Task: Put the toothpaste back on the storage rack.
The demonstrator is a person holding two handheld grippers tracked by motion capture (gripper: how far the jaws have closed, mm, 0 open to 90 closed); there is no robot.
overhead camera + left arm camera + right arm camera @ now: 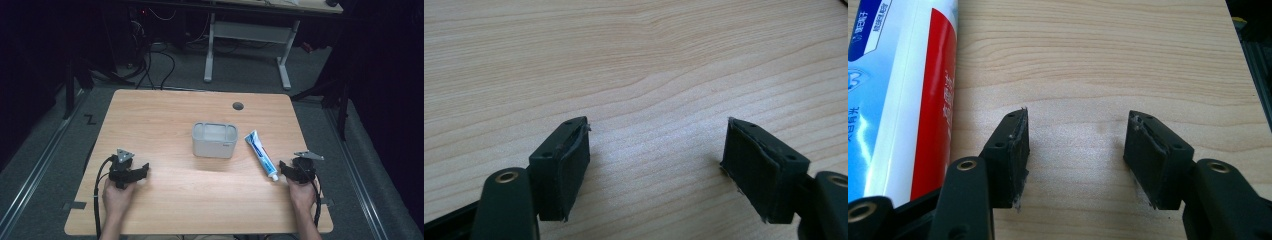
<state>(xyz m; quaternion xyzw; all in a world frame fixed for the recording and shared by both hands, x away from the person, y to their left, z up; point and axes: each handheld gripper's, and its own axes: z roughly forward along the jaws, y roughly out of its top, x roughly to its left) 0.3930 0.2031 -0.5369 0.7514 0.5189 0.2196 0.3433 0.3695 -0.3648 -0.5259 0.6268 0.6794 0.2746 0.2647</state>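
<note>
Soft plastic toothpaste tube (261, 154) lies right of the grey box (214, 140), just beside my open, empty right gripper (1075, 160); light and squashy, I'd pinch its firmer shoulder near the cap.

A grey rectangular tub (215, 140) stands upright near the middle of the wooden table (165, 120), and a small round dark hole (238, 106) lies in the tabletop just beyond the tub. Farther beyond the tub, on the grey floor, stands a white desk frame (247, 35). Black cables (157, 62) trail over the floor beside that frame.
</note>
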